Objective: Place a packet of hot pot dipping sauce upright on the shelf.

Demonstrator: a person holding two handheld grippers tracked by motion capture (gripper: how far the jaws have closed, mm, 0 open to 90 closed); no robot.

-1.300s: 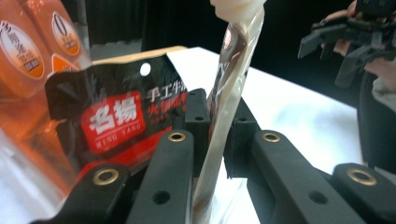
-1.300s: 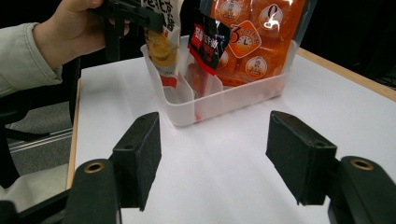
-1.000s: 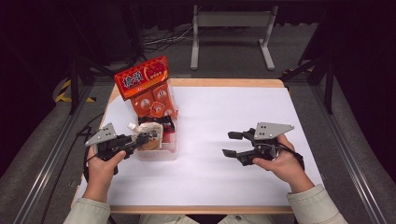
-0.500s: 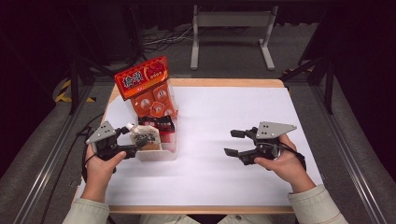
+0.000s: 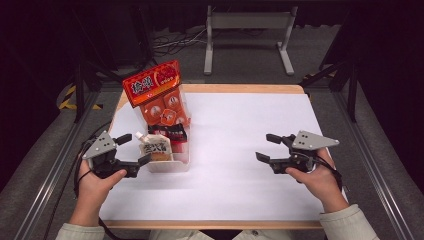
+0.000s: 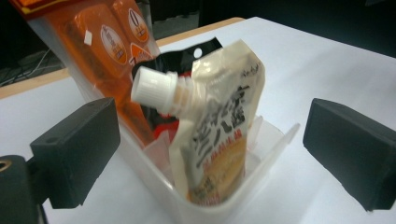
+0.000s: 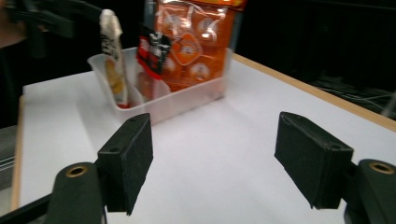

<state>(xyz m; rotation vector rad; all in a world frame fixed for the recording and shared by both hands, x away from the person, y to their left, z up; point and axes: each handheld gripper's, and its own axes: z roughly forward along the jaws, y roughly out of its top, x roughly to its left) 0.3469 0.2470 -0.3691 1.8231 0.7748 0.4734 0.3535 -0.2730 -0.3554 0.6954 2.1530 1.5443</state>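
A white sheet covers the wooden counter (image 5: 300, 89) in a dark room. The spouted pouch (image 5: 155, 146) stands in the clear bin (image 5: 170, 165), freed as the left claw (image 5: 131, 150) just opened; the right claw (image 5: 269, 147) gapes empty over the sheet.

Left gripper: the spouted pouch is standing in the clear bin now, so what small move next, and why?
Probably draw the left gripper straight back from the spouted pouch. Its jaws have just been opening and stand wide on either side of the pouch without touching it. The pouch stands in the clear bin, leaning toward the orange pack, so a sideways move could knock it.
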